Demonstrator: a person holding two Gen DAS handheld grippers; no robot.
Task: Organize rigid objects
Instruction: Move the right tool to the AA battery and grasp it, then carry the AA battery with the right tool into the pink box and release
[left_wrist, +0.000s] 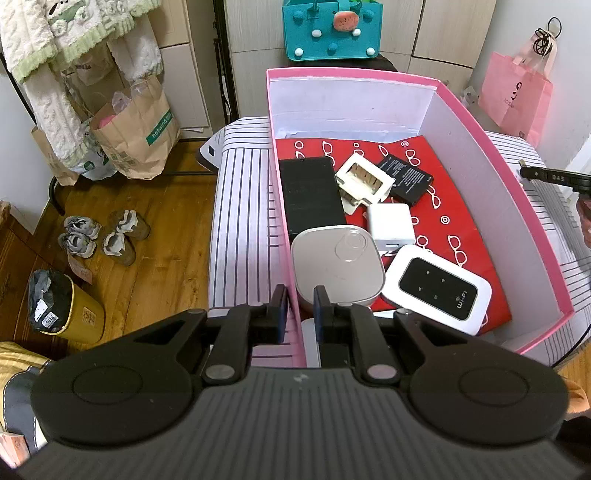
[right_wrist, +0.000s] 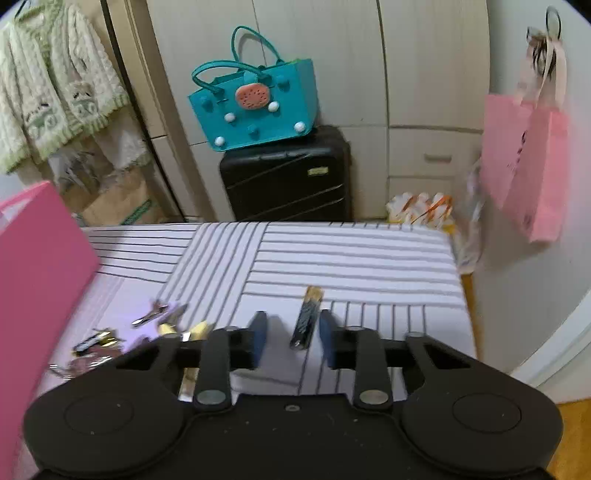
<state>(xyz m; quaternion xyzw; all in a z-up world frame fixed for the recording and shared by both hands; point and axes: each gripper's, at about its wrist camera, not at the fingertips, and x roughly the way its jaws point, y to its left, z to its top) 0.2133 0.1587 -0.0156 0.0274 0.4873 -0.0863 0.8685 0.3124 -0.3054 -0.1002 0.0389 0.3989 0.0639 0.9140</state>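
A pink box (left_wrist: 480, 122) lies on the striped bed and holds a black power bank (left_wrist: 310, 195), a white plug adapter (left_wrist: 364, 179), a black battery (left_wrist: 404, 177), a white charger cube (left_wrist: 389, 225), a grey rounded device (left_wrist: 336, 266) and a white WiFi router (left_wrist: 437, 288). My left gripper (left_wrist: 300, 310) is shut on the box's near left wall. In the right wrist view my right gripper (right_wrist: 292, 332) hovers low over the bed. A slim black-and-gold stick (right_wrist: 308, 314) lies between its fingers, close to the right one, and the pads do not press on it.
Small metal items, clippers (right_wrist: 159, 314) and keys (right_wrist: 92, 343), lie scattered on the bed left of my right gripper, beside the pink box (right_wrist: 37, 266). A teal bag (right_wrist: 255, 103) sits on a black suitcase (right_wrist: 288, 177) behind the bed. Shoes (left_wrist: 103, 236) stand on the wooden floor.
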